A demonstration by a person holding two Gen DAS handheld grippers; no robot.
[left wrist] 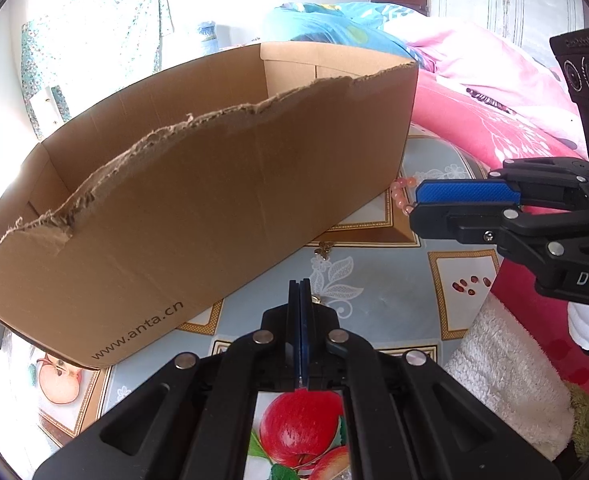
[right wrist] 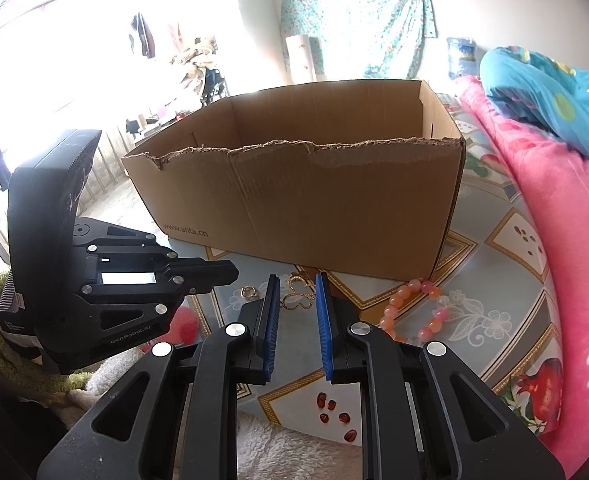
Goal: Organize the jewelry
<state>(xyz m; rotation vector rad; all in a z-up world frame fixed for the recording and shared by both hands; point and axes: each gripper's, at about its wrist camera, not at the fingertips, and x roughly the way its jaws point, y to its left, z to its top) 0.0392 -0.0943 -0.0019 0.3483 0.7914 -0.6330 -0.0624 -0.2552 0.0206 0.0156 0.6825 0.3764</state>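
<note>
An open cardboard box (left wrist: 198,200) (right wrist: 294,200) with a torn front rim stands on the patterned cloth. In front of it lie a gold pendant chain (right wrist: 295,294) (left wrist: 323,250), a small gold ring (right wrist: 248,292) (left wrist: 317,300) and a pink bead bracelet (right wrist: 414,308) (left wrist: 400,196). My right gripper (right wrist: 296,292) (left wrist: 414,205) is open by a narrow gap, and the chain lies on the cloth just beyond its tips. My left gripper (left wrist: 299,282) (right wrist: 232,273) is shut with nothing between its pads; the ring lies just beside its tip.
A pink quilt (right wrist: 554,240) and blue bedding (right wrist: 554,92) pile up on the right. A white fluffy towel (left wrist: 506,380) (right wrist: 294,452) covers the near edge. The cloth (right wrist: 494,280) carries printed fruit and seeds. The two grippers sit close together.
</note>
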